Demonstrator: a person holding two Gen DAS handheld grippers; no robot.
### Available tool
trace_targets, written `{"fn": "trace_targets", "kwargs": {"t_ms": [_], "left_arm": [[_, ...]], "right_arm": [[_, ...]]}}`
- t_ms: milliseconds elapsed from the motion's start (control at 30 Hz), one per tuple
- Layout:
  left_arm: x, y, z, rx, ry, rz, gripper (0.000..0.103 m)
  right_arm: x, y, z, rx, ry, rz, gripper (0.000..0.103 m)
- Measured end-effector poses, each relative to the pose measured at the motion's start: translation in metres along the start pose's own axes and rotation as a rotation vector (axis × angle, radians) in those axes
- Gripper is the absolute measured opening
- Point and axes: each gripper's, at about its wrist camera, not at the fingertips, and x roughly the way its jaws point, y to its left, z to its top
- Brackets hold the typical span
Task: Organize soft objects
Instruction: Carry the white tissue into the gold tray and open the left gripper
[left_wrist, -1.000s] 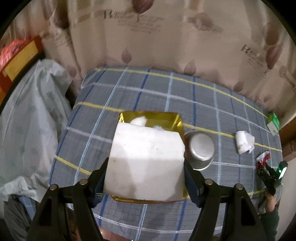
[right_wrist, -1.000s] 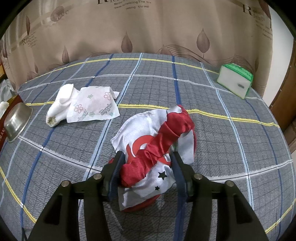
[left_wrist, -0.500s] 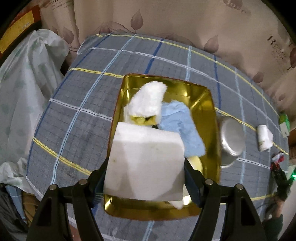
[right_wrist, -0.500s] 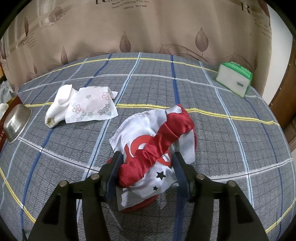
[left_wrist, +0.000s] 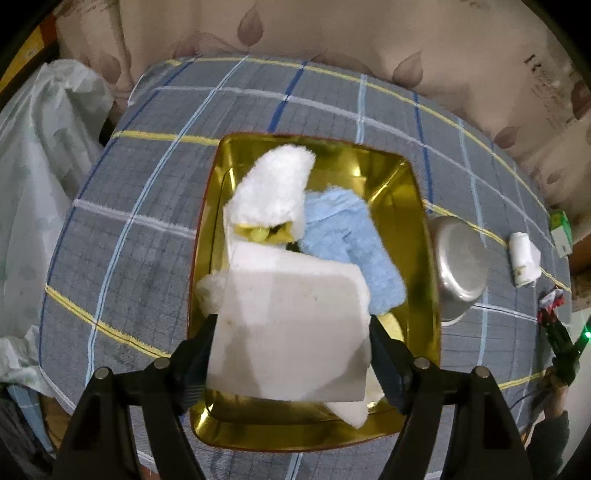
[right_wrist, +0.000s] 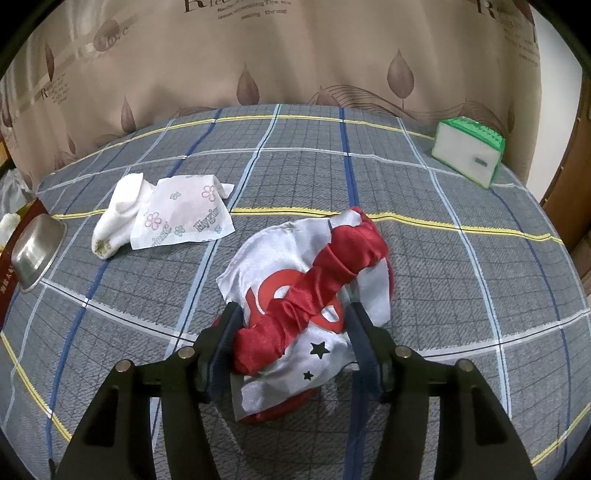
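Note:
My left gripper (left_wrist: 291, 334) is shut on a white sponge block (left_wrist: 291, 328) and holds it over the near half of a gold tray (left_wrist: 406, 206). In the tray lie a white fluffy cloth (left_wrist: 273, 192) and a light blue fluffy cloth (left_wrist: 351, 247). My right gripper (right_wrist: 293, 334) has its jaws around a red and white satin cloth (right_wrist: 314, 280) lying bunched on the plaid tablecloth; the fingers touch its sides. A white sock (right_wrist: 118, 218) and a flowered tissue packet (right_wrist: 181, 218) lie to the far left of it.
An upturned steel bowl (left_wrist: 458, 269) sits right of the tray, also in the right wrist view (right_wrist: 35, 251). A green and white box (right_wrist: 467, 155) stands at the far right. A curtain hangs behind the table. A plastic-covered heap (left_wrist: 33, 184) lies left of the table.
The left gripper has carried the sponge forward over the tray, so the cloths inside have come into view. The right gripper and the red cloth have hardly moved.

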Motion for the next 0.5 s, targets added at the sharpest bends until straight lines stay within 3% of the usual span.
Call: {"fn": "trace_targets", "kwargs": {"t_ms": [167,500], "left_arm": [[-0.009,-0.004,0.001,0.038,-0.009,-0.038,0.079],[0.003,0.006,0.007,0.000,0.006,-0.094,0.080]], "right_arm": [[0.000,-0.001,0.000,0.001,0.002,-0.007,0.058],[0.002,0.001,0.001,-0.002,0.009,-0.023,0.063]]}}
